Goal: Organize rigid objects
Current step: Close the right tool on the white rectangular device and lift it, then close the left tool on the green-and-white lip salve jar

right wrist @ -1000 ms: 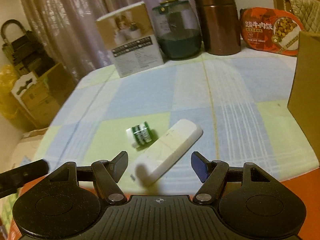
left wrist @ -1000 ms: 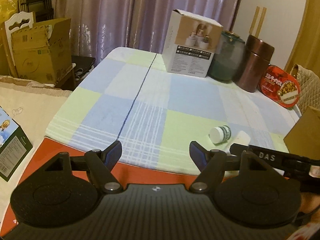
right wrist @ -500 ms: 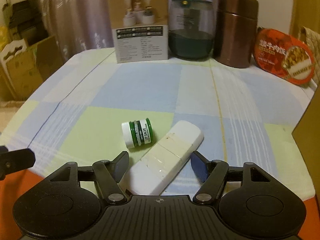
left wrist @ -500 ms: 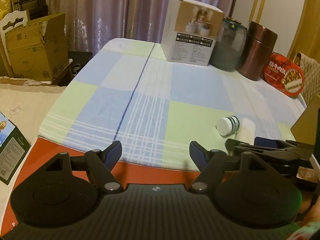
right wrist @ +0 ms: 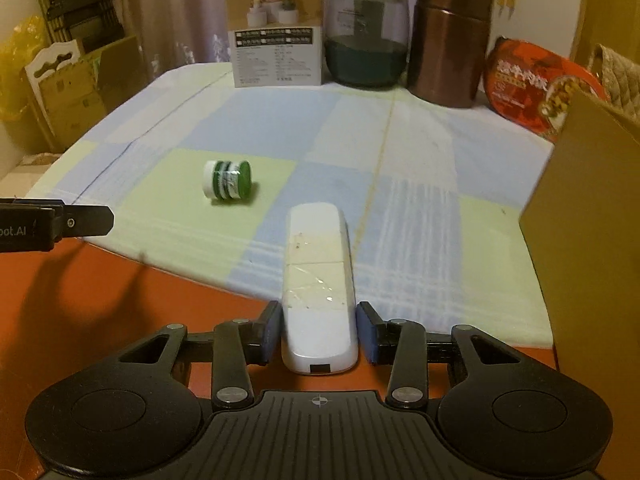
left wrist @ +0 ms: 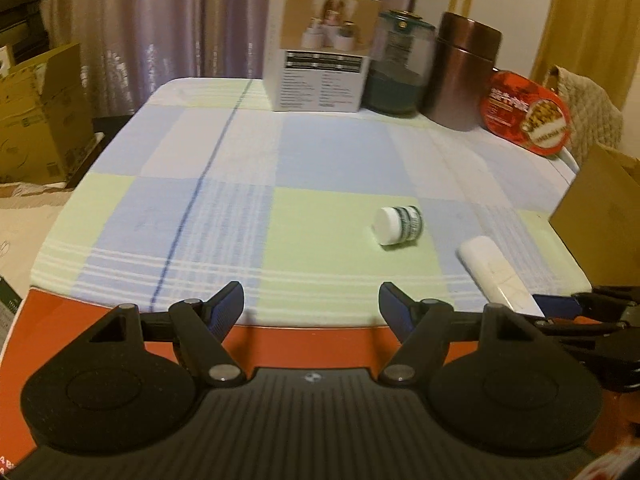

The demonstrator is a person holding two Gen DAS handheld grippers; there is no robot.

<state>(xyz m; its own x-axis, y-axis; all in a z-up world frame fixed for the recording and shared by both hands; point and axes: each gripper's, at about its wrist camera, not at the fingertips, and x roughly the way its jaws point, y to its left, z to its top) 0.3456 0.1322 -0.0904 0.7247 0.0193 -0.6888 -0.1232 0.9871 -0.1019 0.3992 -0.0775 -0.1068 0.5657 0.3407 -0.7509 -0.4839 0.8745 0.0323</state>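
The right gripper [right wrist: 318, 334] now straddles the near end of the white remote [right wrist: 318, 280]; its jaws are closing, with the blue pads drawn in from wide apart to sit right against the remote's two long sides, a sliver of gap perhaps left on the right. A second ago the remote lay slanted ahead of the open fingers; now it runs straight toward 12 o'clock, its near end over the red table edge [right wrist: 120, 280] and the rest on the checked cloth [right wrist: 280, 128]. The small green-and-white jar [right wrist: 227, 181] lies on its side at 11 o'clock from the remote, apart from it as before. The left gripper [left wrist: 311, 306] hangs with jaws apart and empty, unchanged in width, over the cloth's near edge. A cardboard box [right wrist: 588, 240] stands at 3 o'clock.
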